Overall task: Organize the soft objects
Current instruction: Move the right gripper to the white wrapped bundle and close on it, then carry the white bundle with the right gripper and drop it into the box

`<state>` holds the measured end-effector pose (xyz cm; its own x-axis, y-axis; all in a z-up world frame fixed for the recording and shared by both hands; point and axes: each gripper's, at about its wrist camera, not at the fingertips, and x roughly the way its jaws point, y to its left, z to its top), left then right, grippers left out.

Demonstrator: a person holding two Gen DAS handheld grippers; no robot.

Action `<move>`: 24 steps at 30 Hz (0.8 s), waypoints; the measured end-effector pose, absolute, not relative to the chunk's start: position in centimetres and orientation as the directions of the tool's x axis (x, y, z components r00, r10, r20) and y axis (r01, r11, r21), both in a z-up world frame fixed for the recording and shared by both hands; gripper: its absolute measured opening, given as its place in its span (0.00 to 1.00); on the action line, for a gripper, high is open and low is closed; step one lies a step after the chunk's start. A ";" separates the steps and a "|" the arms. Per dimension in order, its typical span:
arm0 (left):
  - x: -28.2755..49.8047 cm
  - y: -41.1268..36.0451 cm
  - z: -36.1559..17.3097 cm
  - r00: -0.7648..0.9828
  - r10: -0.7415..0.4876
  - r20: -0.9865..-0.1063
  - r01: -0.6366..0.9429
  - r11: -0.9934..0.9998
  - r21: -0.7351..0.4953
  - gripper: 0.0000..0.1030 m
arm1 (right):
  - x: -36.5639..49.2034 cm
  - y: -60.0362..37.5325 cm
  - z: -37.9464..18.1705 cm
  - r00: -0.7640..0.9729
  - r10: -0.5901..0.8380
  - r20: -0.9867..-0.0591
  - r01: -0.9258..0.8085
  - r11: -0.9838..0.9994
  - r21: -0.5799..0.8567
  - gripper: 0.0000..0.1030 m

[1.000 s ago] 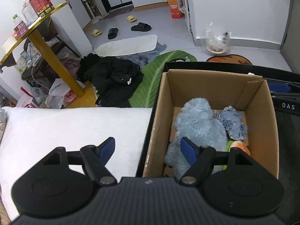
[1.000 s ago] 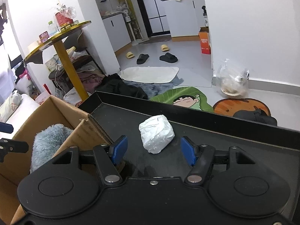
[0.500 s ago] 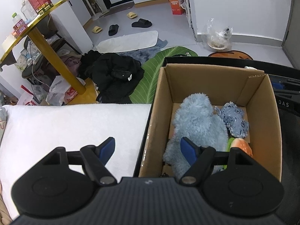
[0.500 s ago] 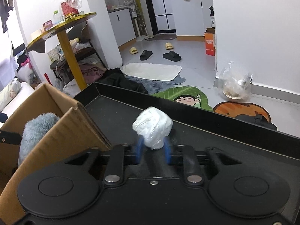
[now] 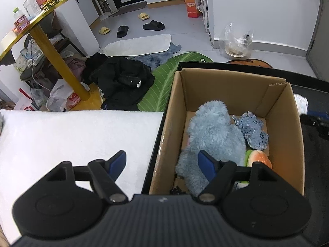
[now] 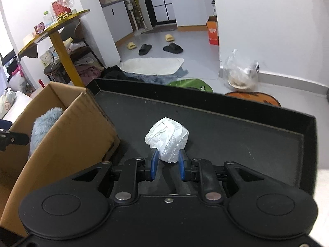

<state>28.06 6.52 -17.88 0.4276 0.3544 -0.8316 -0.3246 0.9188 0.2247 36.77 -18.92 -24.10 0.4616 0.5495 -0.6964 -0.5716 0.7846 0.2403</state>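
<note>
My right gripper (image 6: 166, 162) is shut on a white crumpled soft bundle (image 6: 167, 137) and holds it over the black tray (image 6: 236, 127), just right of the cardboard box (image 6: 61, 135). In the left wrist view the box (image 5: 283, 127) holds a fluffy light-blue plush (image 5: 213, 131), a small blue patterned plush (image 5: 253, 131) and a burger-shaped toy (image 5: 259, 160). My left gripper (image 5: 162, 162) is open and empty, above the box's left wall and the white surface (image 5: 72, 135). The white bundle shows at the right of that view (image 5: 301, 103).
Beyond the tray lies the floor with black clothes (image 5: 121, 82), a green leaf mat (image 5: 164, 84), a white mat (image 6: 154, 65), slippers (image 6: 172, 48) and a plastic bag (image 6: 240, 74). A yellow-legged round table (image 5: 51, 49) stands at the left.
My right gripper closed on the white bundle and lifted it, then drew back a little with it. My left gripper stayed open and shifted slightly back from the box.
</note>
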 end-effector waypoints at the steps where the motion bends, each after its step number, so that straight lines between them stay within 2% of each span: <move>1: 28.0 6.5 -17.9 0.430 0.352 -0.831 -0.326 0.919 0.220 0.73 | 36.5 -19.1 -24.0 0.461 0.543 -0.702 -0.568 0.788 0.236 0.21; 4: 27.7 6.6 -17.7 0.442 0.354 -0.824 -0.331 0.918 0.217 0.73 | 36.0 -19.3 -24.0 0.448 0.530 -0.720 -0.548 0.799 0.247 0.23; 5: 27.7 6.7 -17.6 0.446 0.355 -0.822 -0.331 0.918 0.217 0.73 | 35.8 -19.3 -24.1 0.449 0.523 -0.725 -0.546 0.802 0.241 0.27; 6: 27.6 6.8 -17.6 0.449 0.356 -0.820 -0.332 0.918 0.216 0.73 | 35.7 -19.1 -24.1 0.455 0.511 -0.729 -0.549 0.806 0.222 0.33; 8: 27.4 7.0 -17.5 0.454 0.356 -0.817 -0.333 0.918 0.214 0.73 | 35.5 -18.7 -24.2 0.483 0.488 -0.727 -0.552 0.814 0.180 0.57; 11: 27.2 7.2 -17.5 0.454 0.358 -0.816 -0.334 0.917 0.218 0.73 | 35.8 -18.1 -24.4 0.514 0.483 -0.709 -0.563 0.813 0.145 0.67; 17: 27.0 7.3 -17.8 0.447 0.357 -0.820 -0.335 0.917 0.217 0.73 | 35.6 -15.8 -25.3 0.556 0.456 -0.695 -0.633 0.774 0.002 0.68; 21: 27.1 7.4 -17.9 0.444 0.357 -0.822 -0.339 0.916 0.215 0.73 | 35.3 -15.1 -25.6 0.575 0.465 -0.673 -0.648 0.761 -0.028 0.66; 22: 27.1 7.4 -17.9 0.443 0.358 -0.822 -0.339 0.916 0.216 0.73 | 35.2 -15.1 -25.5 0.578 0.466 -0.670 -0.650 0.760 -0.032 0.60; 23: 27.1 7.4 -17.9 0.444 0.358 -0.821 -0.339 0.916 0.216 0.73 | 35.1 -15.0 -25.5 0.583 0.463 -0.668 -0.652 0.757 -0.044 0.50; 24: 27.1 7.5 -17.9 0.444 0.357 -0.822 -0.340 0.916 0.215 0.73 | 35.0 -15.1 -25.4 0.586 0.461 -0.666 -0.654 0.755 -0.052 0.49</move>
